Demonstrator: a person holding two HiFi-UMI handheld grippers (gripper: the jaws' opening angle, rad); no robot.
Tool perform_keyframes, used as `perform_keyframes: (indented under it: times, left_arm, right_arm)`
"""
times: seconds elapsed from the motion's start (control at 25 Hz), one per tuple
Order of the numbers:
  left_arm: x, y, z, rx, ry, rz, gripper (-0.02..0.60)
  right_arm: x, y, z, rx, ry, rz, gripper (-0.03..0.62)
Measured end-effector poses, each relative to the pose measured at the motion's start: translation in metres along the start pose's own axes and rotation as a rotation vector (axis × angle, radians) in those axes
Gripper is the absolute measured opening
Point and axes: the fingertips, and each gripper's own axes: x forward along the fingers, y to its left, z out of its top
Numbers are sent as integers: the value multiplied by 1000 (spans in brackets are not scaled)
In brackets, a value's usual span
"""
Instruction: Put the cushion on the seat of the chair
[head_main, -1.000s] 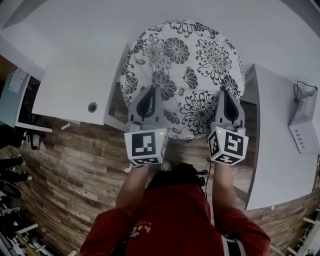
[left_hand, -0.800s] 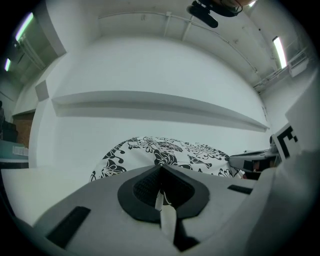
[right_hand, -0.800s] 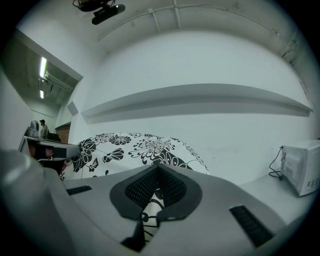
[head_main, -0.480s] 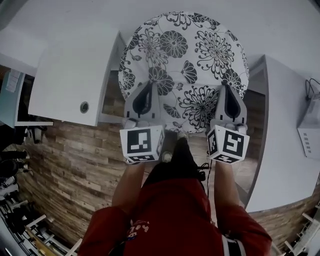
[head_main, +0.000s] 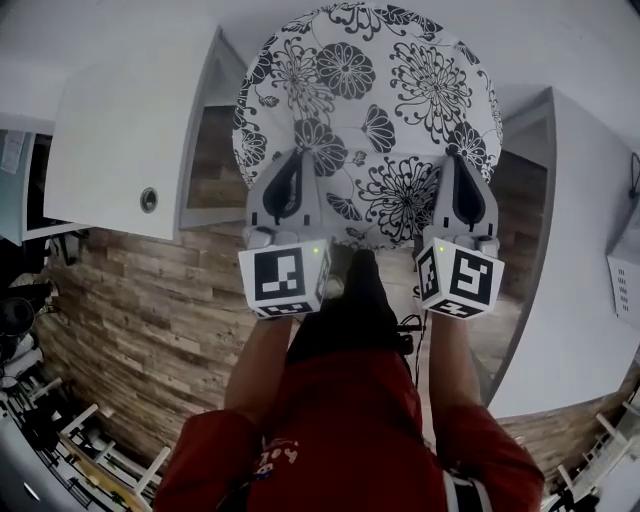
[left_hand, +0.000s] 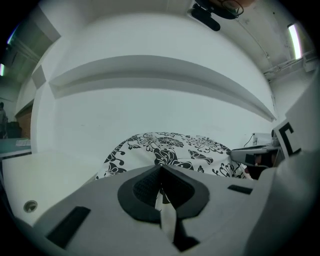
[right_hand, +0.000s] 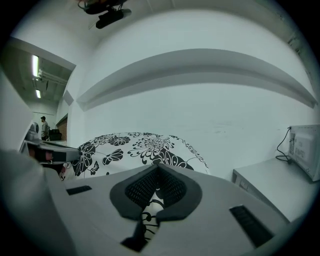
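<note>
A round white cushion (head_main: 370, 110) with black flower print hangs in the air in front of me, held by its near edge. My left gripper (head_main: 290, 195) is shut on the edge at the left, and my right gripper (head_main: 462, 200) is shut on it at the right. In the left gripper view the cushion (left_hand: 170, 150) runs out ahead of the shut left gripper (left_hand: 161, 192), with cloth pinched between its pads. The right gripper view shows the same cushion (right_hand: 140, 147) beyond the right gripper (right_hand: 157, 192), printed cloth in its grip. No chair is in view.
A white desk (head_main: 120, 130) with a round cable hole (head_main: 148, 199) stands at the left. Another white desk (head_main: 570, 250) at the right carries a white device (head_main: 625, 280). Wood floor (head_main: 150, 330) lies below, and a white wall (left_hand: 150, 100) rises ahead.
The person has stepped forward between the two desks, carrying the cushion along. The desks have slid outward and down in the head view. Both grippers keep their hold.
</note>
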Motion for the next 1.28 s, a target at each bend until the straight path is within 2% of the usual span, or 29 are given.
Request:
perform_keyframes:
  times: [0.2, 0.36, 0.56, 0.96, 1.28]
  left_arm:
    - [5, 3, -4, 63, -91, 4, 28]
    - [2, 1, -5, 66, -71, 21, 28]
    - [6, 4, -8, 66, -142, 1, 28]
    - [5, 5, -9, 9, -77, 6, 28]
    - [3, 4, -5, 16, -34, -8, 28]
  right_arm:
    - [10, 1, -12, 21, -111, -10, 28]
    - [5, 2, -17, 36, -78, 7, 28]
    - [6, 3, -19, 2, -129, -17, 28]
    - [3, 6, -11, -35, -51, -5, 28]
    - [1, 5, -10, -22, -8, -14, 28]
